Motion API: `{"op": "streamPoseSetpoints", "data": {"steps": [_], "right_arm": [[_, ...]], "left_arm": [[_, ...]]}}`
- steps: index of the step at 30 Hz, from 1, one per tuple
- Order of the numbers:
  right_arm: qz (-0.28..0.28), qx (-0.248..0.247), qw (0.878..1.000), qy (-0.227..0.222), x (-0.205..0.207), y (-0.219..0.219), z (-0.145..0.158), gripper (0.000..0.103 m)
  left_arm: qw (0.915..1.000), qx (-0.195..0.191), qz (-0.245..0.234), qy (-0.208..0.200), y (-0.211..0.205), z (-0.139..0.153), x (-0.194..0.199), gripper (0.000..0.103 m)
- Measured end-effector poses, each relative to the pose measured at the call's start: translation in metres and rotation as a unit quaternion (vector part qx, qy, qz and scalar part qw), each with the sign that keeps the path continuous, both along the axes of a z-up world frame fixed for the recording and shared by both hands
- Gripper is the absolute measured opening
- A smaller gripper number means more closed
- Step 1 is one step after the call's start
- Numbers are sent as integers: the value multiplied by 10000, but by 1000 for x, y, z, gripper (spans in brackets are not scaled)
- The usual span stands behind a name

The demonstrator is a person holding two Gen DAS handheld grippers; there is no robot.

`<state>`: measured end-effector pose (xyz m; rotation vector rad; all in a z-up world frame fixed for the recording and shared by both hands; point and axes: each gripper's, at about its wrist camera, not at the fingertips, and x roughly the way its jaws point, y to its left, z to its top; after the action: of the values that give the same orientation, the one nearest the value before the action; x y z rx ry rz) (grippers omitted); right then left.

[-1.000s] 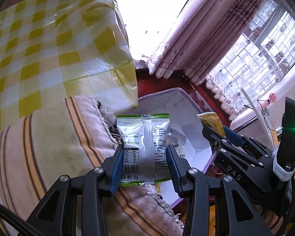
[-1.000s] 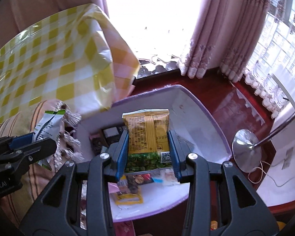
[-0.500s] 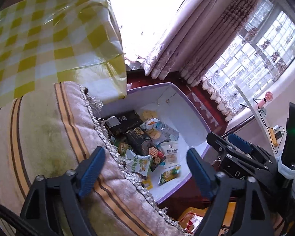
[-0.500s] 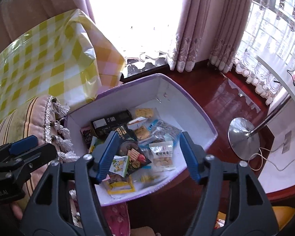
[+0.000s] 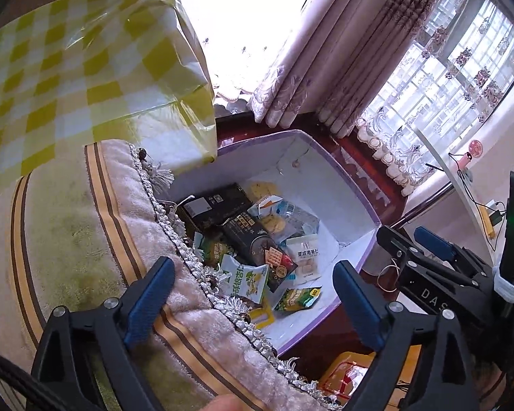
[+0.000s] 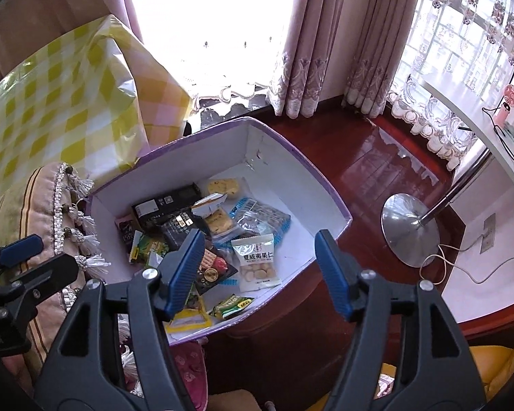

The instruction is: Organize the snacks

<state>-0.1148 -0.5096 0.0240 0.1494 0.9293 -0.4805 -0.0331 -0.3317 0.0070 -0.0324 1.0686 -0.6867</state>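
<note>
A white box with a purple rim (image 5: 346, 185) (image 6: 291, 157) stands on the dark red floor and holds several snack packets. Among them are a green and white packet (image 5: 245, 279), a black cracker packet (image 5: 257, 246) (image 6: 209, 267), a white nut packet (image 5: 306, 251) (image 6: 257, 262) and a small green and yellow packet (image 5: 296, 296) (image 6: 231, 305). My left gripper (image 5: 253, 303) is open and empty above the box's near edge. My right gripper (image 6: 258, 272) is open and empty above the box; it also shows in the left wrist view (image 5: 428, 257).
A striped fringed cushion (image 5: 78, 239) (image 6: 24, 202) lies left of the box. A yellow checked bag (image 5: 68, 65) (image 6: 61, 96) stands behind it. Curtains (image 6: 311, 44) hang at the window. A lamp's metal base (image 6: 409, 229) and cable sit right of the box.
Both grippers have opened and dropped their packets, the green and white one and the yellow one, into the box. Both have drawn back and up, so the box contents show.
</note>
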Motion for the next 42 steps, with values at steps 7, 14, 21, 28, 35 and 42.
{"op": "streamPoseSetpoints", "data": {"steps": [7,14,21,28,35,42], "right_arm": [[11,19,10000,26,-1,-1,-2,70],[8,8,10000,48,0,-3,-3,70],[8,19,10000,51,-1,-3,-4,70],[13,17,10000,50,-1,-3,-4,70],[19,18,10000,51,-1,-4,-3,70],[18,17,10000,50,-1,-4,-3,70]], "left_arm": [[9999,95,-31,-23,-2,-1,0,95],[9999,109,-34,-28,-2,-2,0,95],[9999,111,-36,-29,-2,-2,0,95],[9999,110,-33,-28,-2,-1,0,95],[9999,111,-33,-28,-3,-2,0,95],[9999,110,-33,-28,-2,-2,0,95]]}}
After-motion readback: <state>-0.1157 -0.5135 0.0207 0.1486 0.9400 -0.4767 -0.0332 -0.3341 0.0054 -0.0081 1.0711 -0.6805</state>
